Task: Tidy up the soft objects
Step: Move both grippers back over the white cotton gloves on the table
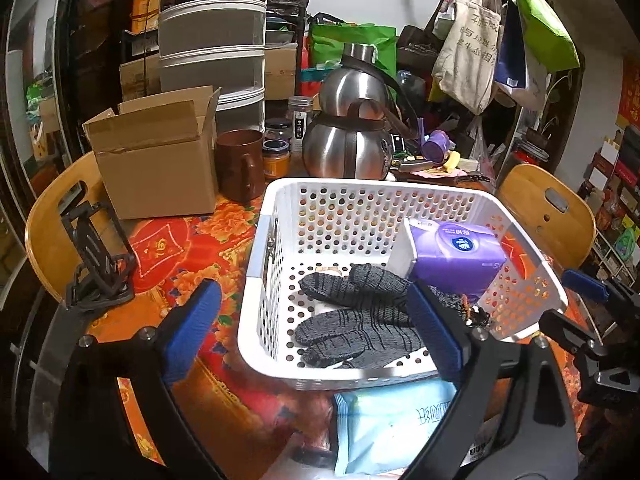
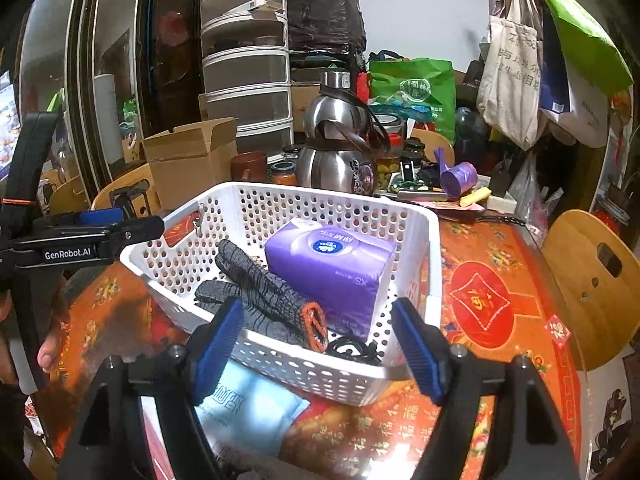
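Note:
A white perforated basket (image 1: 280,280) (image 2: 416,280) stands on the red patterned table. In it lie a purple tissue pack (image 1: 460,256) (image 2: 332,268) and dark grey knit gloves (image 1: 360,320) (image 2: 260,292). A light blue soft pack (image 1: 392,428) (image 2: 248,408) lies on the table in front of the basket. My left gripper (image 1: 316,332) is open and empty, hovering over the basket's near rim. My right gripper (image 2: 320,348) is open and empty, just before the basket's near wall. The right gripper also shows at the right edge of the left wrist view (image 1: 592,312), and the left gripper at the left of the right wrist view (image 2: 100,228).
A cardboard box (image 1: 156,160), a brown mug (image 1: 240,164), jars and a steel kettle (image 1: 348,136) stand behind the basket. A black phone stand (image 1: 100,260) sits at the left. Wooden chairs (image 2: 592,284) flank the table. Bags hang at the right.

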Available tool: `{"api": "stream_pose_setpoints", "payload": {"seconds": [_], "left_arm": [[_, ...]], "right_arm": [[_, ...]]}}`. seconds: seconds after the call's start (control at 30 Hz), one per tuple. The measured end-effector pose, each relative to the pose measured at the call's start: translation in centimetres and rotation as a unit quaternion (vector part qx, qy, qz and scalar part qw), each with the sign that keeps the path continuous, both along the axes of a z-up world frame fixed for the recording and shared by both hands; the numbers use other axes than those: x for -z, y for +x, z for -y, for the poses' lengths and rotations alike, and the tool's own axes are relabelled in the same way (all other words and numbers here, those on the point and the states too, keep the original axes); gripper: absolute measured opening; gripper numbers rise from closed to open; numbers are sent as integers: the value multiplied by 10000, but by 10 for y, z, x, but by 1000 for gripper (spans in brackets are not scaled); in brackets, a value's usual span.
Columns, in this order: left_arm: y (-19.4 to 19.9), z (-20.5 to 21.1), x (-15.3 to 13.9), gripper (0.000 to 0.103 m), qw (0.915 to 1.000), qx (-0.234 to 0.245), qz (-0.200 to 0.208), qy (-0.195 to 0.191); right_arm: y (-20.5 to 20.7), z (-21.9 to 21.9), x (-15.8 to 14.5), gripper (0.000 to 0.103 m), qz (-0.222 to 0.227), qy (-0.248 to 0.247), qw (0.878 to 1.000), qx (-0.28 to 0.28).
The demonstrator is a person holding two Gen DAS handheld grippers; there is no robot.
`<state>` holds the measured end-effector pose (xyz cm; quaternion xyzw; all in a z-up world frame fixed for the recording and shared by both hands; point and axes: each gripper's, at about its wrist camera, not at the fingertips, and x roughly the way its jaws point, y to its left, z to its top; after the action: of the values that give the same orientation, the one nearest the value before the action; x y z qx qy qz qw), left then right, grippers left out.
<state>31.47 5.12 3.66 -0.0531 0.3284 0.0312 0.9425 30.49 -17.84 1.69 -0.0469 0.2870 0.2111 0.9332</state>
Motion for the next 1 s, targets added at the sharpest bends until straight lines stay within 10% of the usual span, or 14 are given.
{"api": "stream_pose_setpoints", "payload": {"seconds": [1.0], "left_arm": [[-237, 104, 61, 93, 9996, 13, 64, -276]], "right_arm": [[-197, 92, 76, 81, -88, 549, 9982, 206]]}}
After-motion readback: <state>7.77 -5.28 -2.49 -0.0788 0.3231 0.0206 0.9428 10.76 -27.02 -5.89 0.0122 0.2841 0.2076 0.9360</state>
